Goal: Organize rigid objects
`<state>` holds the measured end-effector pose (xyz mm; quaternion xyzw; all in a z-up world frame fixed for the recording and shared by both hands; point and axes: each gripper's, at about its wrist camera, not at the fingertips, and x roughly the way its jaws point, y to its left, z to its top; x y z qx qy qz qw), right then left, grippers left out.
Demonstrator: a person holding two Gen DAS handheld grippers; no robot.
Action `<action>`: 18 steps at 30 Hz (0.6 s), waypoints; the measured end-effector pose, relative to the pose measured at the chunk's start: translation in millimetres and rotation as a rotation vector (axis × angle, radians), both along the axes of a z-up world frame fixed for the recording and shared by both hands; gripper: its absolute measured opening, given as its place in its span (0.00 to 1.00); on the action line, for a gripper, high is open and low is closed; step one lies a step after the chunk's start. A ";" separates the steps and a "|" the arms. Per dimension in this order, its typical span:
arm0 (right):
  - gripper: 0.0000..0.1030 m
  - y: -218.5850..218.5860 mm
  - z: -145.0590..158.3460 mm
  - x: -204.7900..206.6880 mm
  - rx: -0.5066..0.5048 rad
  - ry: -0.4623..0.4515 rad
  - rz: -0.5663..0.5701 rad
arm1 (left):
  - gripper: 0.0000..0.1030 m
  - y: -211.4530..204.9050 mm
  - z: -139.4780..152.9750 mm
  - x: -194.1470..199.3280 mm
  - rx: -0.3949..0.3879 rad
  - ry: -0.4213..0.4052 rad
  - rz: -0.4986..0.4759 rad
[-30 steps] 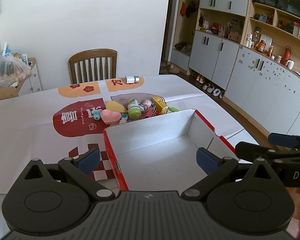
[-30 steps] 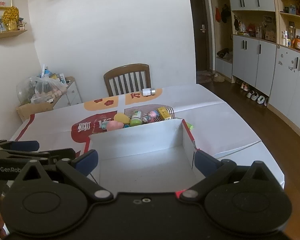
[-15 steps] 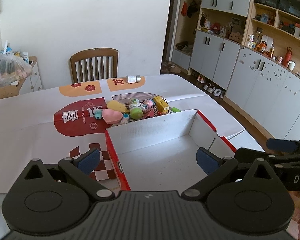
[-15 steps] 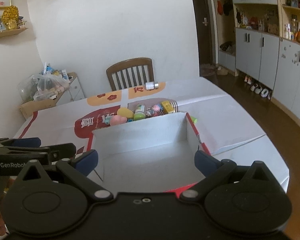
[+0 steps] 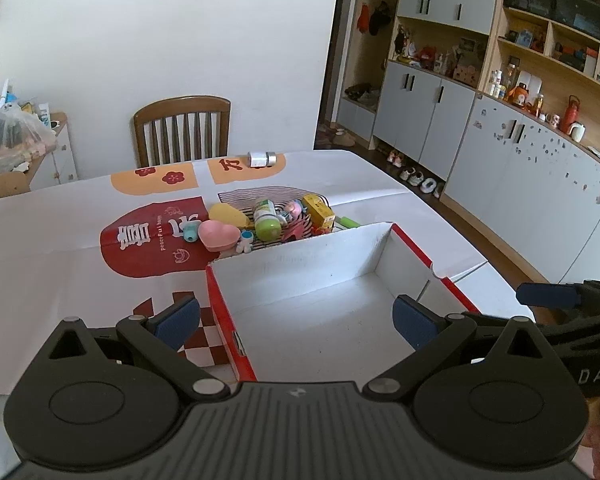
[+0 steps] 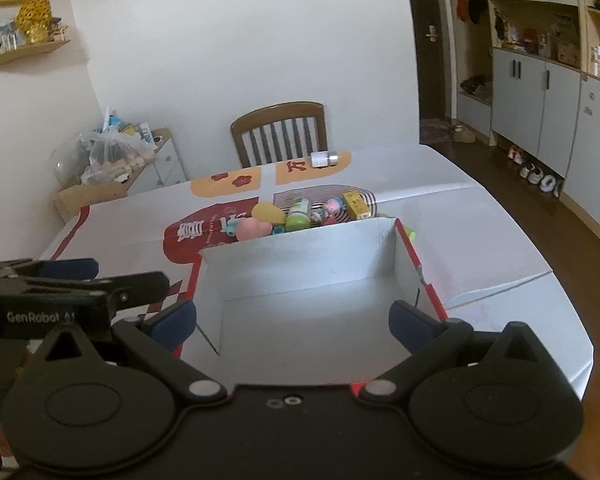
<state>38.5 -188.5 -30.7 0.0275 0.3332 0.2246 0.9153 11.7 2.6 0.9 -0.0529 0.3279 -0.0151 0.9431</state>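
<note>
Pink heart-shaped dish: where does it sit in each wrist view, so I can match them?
Left wrist: the pink heart-shaped dish lies left of centre, at the near left of the toy pile, beyond the box's far-left corner.
Right wrist: the dish shows just above the box's far wall, partly hidden by it.
Shared landmark: the red-and-white box, and the wooden chair behind.

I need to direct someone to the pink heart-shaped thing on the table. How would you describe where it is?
Find the open white box with red edges on the table, then look just past its far wall at the heap of small toys. The pink heart-shaped dish lies at the heap's left end, beside a yellow oval piece. It is the only pink heart there.
</note>
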 end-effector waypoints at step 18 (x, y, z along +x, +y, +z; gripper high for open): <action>1.00 -10.8 8.0 121.8 -0.091 0.024 0.173 | 1.00 24.7 -10.6 93.9 0.088 0.025 0.122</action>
